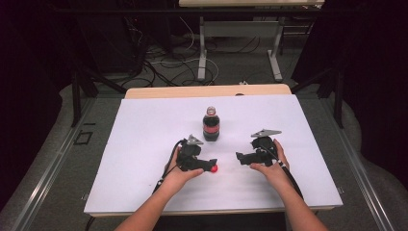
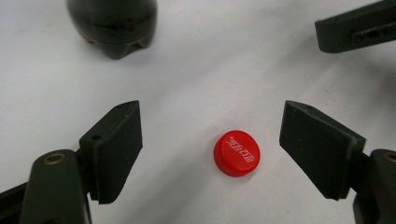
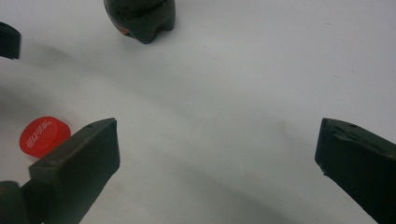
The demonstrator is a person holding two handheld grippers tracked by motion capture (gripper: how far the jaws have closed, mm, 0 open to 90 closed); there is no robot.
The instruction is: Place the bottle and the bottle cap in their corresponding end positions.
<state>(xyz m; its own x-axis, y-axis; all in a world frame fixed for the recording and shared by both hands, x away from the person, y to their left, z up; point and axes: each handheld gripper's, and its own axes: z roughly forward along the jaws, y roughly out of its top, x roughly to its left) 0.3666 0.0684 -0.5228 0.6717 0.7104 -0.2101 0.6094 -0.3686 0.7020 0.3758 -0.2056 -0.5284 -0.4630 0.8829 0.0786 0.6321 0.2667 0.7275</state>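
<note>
A dark cola bottle [image 1: 210,125] with a red label stands upright and uncapped near the middle of the white table [image 1: 144,125]. Its base appears at the top of the left gripper view [image 2: 114,25] and of the right gripper view [image 3: 140,16]. A red bottle cap [image 2: 236,153] lies flat on the table between the jaws of my left gripper [image 2: 210,149], which is open and does not touch it. In the high view the cap [image 1: 214,168] sits at the tip of the left gripper [image 1: 211,165]. My right gripper [image 1: 239,157] is open and empty, with the cap [image 3: 43,136] beyond its left jaw.
The white sheet covers a wooden tabletop [image 1: 207,90] whose far edge shows. Beyond it the floor holds cables [image 1: 163,65] and the legs of another table [image 1: 202,53]. Black frame bars [image 1: 77,91] stand at both sides.
</note>
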